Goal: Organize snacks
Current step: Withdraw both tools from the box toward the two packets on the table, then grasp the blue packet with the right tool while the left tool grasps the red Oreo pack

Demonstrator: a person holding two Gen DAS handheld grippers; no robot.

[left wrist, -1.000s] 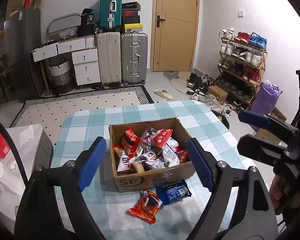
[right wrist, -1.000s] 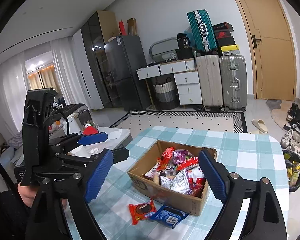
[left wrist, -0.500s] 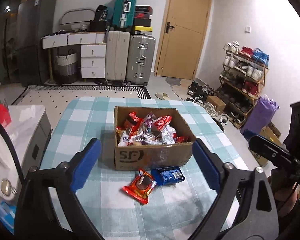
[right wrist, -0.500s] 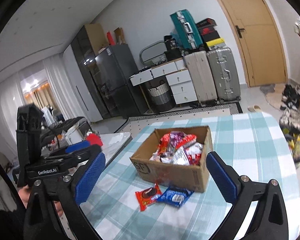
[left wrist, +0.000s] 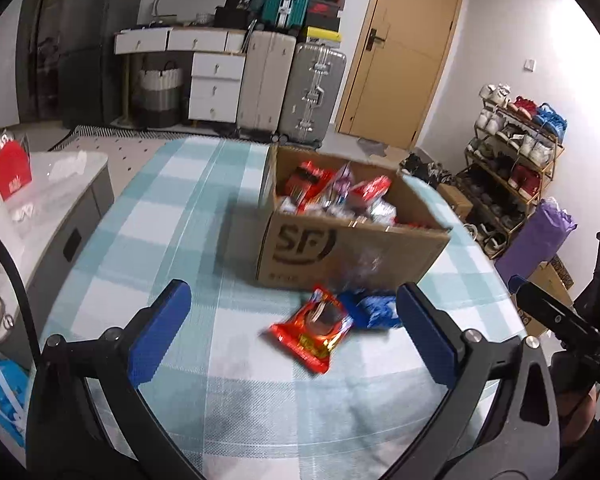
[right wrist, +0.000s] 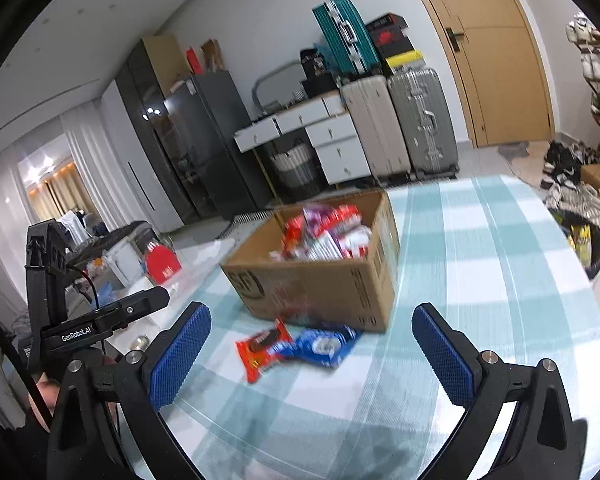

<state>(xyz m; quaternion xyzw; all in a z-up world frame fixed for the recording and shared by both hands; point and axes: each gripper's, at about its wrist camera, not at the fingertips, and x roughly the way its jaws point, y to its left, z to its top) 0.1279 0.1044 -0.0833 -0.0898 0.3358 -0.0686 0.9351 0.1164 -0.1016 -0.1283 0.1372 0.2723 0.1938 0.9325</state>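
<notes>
1. Left wrist view: my left gripper point(left wrist: 290, 320) stands with its blue-padded jaws spread as wide as they go, having just been opening, and nothing is between them. At twelve o'clock from it sits the open brown cardboard box point(left wrist: 352, 248) printed with dark letters, heaped with crinkly foil snack packets. Touching the box's near wall, at about one o'clock from my jaws, lie the red foil cookie packet point(left wrist: 314, 330) and, just beside it on its three o'clock side, the blue foil cookie packet point(left wrist: 374, 312), both flat on the teal-and-white checked tablecloth point(left wrist: 180, 220).

2. Right wrist view: my right gripper point(right wrist: 310, 350) is also spread fully, jaws just opened, holding nothing. The red packet point(right wrist: 262, 350) lies at eleven o'clock, the blue one point(right wrist: 326, 344) at twelve, overlapping slightly; the box point(right wrist: 320, 276) stands behind them. My left gripper's body point(right wrist: 100, 320) shows at nine o'clock.

3. Handling, as I judge it: these packets look light, thin, slick and soft, with brittle cookies inside. I would pinch each by a crimped end seam or across its narrow width, gently, since a flat packet may slide on the cloth or get crushed.
</notes>
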